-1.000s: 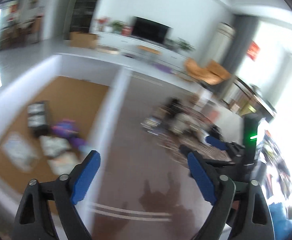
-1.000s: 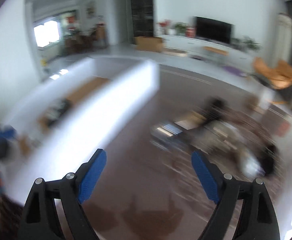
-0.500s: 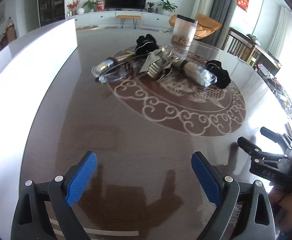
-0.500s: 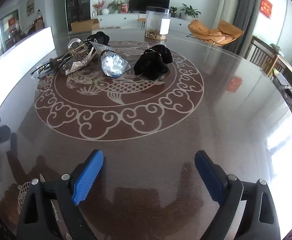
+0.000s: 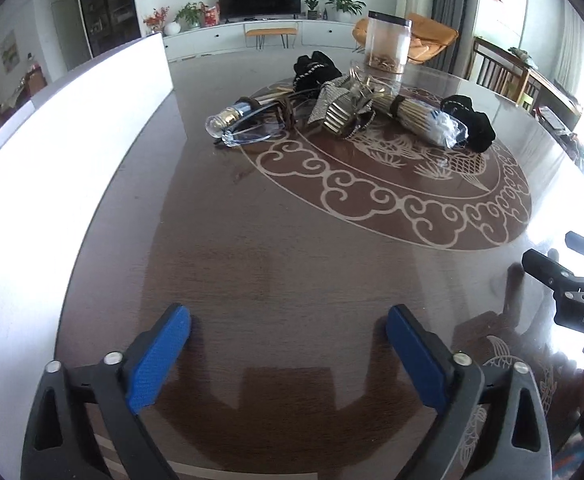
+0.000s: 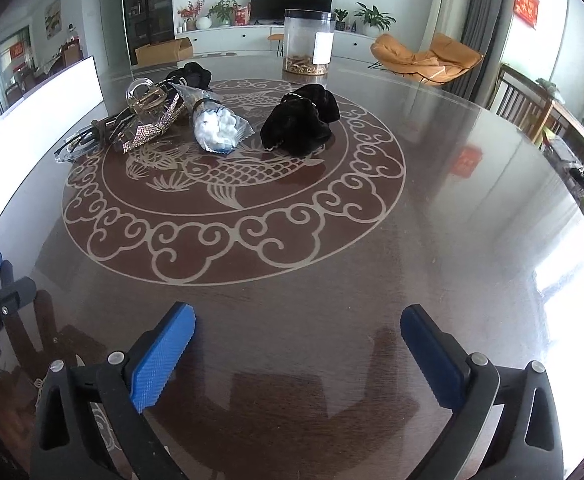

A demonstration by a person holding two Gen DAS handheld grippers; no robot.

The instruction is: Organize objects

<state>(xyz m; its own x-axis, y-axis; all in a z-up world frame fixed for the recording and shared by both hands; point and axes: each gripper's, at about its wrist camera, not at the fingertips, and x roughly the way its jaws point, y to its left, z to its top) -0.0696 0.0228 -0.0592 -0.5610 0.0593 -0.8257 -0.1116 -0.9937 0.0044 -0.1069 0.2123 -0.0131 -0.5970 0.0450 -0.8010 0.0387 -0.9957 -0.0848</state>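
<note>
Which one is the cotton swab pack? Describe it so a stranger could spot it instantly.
Start at the round dark wooden table and its pale fish medallion. In the cluster at the far side, the clear plastic bag of white-tipped cotton swabs lies between the rhinestone hair clips and the black fabric scrunchie. It is the only white-filled, see-through packet.

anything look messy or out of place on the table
Yes: the small items lie in a loose heap on the table's fish medallion. The hair claws, glasses and cotton swab bag overlap, with a black scrunchie beside them. Only the clear jar stands upright, apart. Nothing looks spilled or broken.
</note>
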